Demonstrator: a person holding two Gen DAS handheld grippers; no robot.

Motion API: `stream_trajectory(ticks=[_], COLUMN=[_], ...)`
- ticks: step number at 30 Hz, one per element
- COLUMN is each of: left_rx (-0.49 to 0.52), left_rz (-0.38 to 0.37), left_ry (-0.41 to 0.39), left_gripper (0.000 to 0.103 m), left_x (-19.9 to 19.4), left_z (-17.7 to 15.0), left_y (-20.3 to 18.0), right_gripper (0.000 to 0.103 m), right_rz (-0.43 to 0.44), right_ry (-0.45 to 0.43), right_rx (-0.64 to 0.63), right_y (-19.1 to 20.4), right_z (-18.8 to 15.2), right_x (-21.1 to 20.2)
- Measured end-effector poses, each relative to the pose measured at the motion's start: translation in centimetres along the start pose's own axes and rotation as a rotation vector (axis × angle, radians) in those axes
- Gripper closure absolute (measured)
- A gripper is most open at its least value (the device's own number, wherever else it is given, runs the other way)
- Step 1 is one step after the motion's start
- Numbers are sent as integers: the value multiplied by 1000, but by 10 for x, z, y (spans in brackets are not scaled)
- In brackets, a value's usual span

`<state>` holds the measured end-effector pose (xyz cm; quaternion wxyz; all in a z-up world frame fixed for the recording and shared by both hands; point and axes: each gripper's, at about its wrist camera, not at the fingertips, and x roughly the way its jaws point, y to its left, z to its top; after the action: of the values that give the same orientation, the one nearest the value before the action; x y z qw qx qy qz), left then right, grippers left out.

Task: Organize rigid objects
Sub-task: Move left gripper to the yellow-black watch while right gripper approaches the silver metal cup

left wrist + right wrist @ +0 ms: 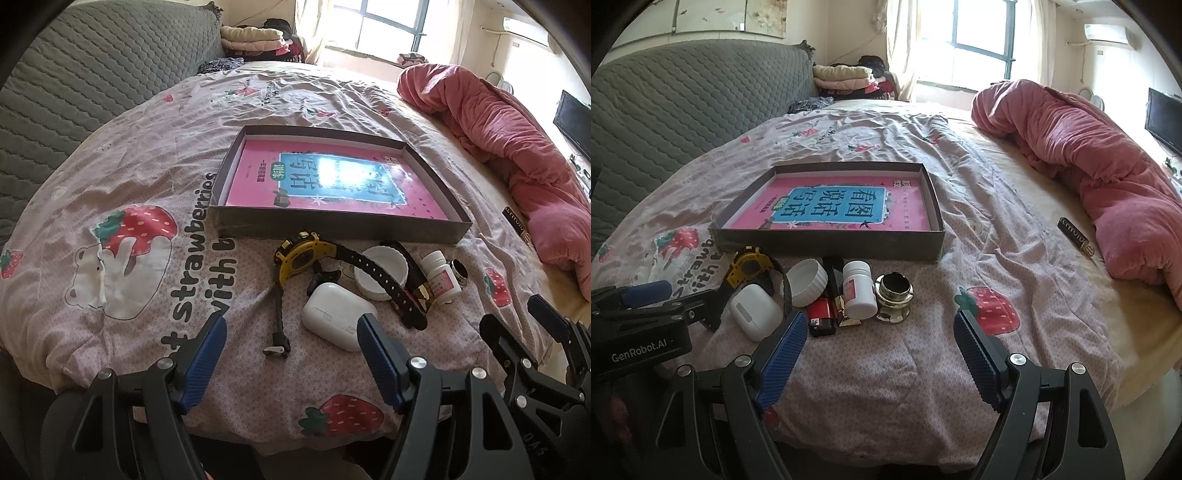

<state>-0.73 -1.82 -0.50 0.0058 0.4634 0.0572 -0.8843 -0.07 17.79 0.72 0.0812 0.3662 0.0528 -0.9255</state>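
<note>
Left gripper (291, 332) and right gripper (881, 330) both stand spread wide, pinching nothing, above the near edge of the bed (1015, 229). The left unit's body reads "GenRobot.AI". Sheet print reads "strawberries". The small objects, a yellow watch (299, 254), white earbud case (334, 317), white lid (807, 282), pill bottle (860, 290) and red lighter (820, 314), cluster before the shallow box (827, 243) mid-bed. The bottle's label is illegible.

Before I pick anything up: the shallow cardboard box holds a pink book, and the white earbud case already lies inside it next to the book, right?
Not quite. The shallow cardboard box holds only the pink book; the white earbud case lies on the bedsheet in front of it, as the right wrist view shows.
</note>
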Motion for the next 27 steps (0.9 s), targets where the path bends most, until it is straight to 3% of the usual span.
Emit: stream_trajectory(ticks=[15,27], left_rx=[-38,-75], left_rz=[15,-26], left_ry=[18,35], left_gripper=[30,32], left_x=[11,49], left_z=[2,33], left_y=[19,35], right_gripper=[21,21], right_rz=[24,7], right_ry=[34,66], right_rx=[18,70], right_y=[-11,-31], right_z=[-3,0], right_x=[13,38])
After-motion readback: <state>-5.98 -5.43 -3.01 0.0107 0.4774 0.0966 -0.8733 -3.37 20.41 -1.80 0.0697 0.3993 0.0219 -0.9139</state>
